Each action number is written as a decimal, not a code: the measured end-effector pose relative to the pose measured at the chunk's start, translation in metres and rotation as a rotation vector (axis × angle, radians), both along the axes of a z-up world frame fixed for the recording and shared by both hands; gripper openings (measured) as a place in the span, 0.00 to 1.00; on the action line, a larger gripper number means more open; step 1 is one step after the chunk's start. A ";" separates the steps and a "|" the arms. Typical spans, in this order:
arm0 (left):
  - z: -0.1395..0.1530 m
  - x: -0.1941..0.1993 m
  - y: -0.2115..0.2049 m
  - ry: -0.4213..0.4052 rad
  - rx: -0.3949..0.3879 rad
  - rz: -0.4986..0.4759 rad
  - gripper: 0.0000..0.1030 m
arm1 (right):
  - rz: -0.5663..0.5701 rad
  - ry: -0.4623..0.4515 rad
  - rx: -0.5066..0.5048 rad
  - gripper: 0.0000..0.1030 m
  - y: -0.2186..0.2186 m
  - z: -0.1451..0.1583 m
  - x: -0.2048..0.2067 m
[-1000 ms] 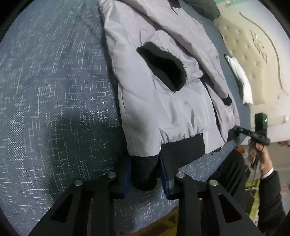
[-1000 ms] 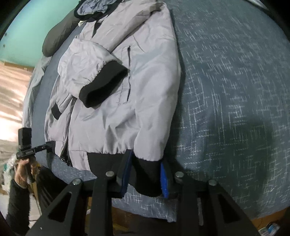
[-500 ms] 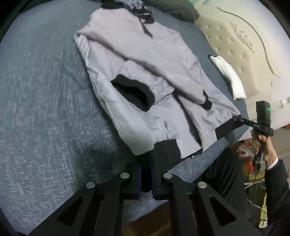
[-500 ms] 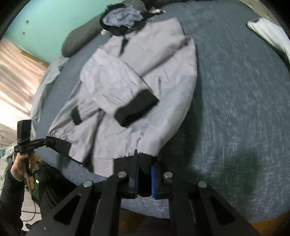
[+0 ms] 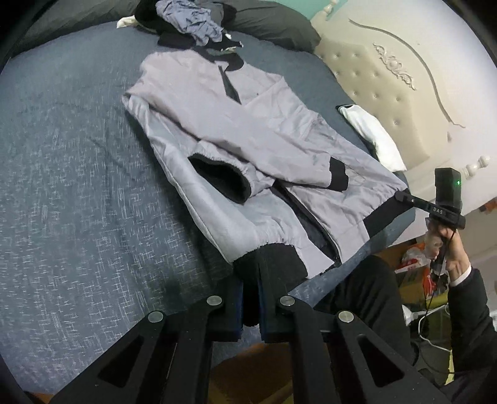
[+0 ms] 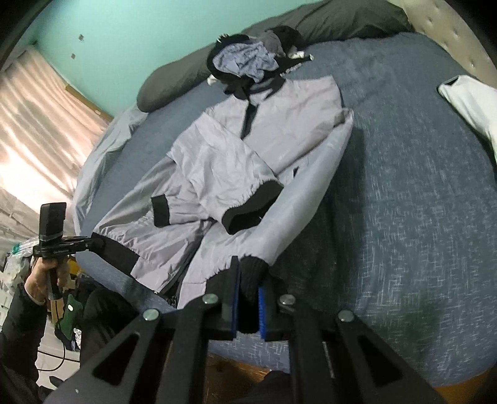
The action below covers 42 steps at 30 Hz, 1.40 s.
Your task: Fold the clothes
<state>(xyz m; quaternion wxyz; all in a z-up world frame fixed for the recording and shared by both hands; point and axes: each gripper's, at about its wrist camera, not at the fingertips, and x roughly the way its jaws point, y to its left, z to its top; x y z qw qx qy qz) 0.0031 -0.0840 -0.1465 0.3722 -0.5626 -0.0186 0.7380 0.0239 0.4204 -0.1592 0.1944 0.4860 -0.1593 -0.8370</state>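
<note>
The grey jacket (image 5: pixel 248 149) lies front-up on the bed (image 5: pixel 77 186), collar towards the dark pillows (image 5: pixel 273 28), both sleeves already crossed in over the chest so their black cuffs rest on the body. I have its black ribbed hem (image 5: pixel 270 264) pinched at both bottom corners: my left gripper (image 5: pixel 252 307) has its jaws closed on the corner in front of it, and my right gripper (image 6: pixel 248 306) has its jaws clamped on the opposite corner, a tongue of black knit showing between the blue pads. Beyond the jacket's collar sits a crumpled bundle of clothes (image 6: pixel 245 60); to one side of the jacket, near the padded headboard (image 5: pixel 388 102), lies a white folded item (image 5: pixel 372 136). My worry is the grip: each bite takes only a narrow strip of stretchy rib, so the slick shell could drag it out as I carry the hem towards the collar. If one hand leads, the fold will skew, and the loose sleeves may slide off the chest and undo the tidy stack.
</note>
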 end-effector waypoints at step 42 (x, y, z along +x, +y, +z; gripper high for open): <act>0.053 0.036 -0.024 0.089 0.118 -0.028 0.07 | 0.099 0.274 0.002 0.07 0.016 0.117 0.057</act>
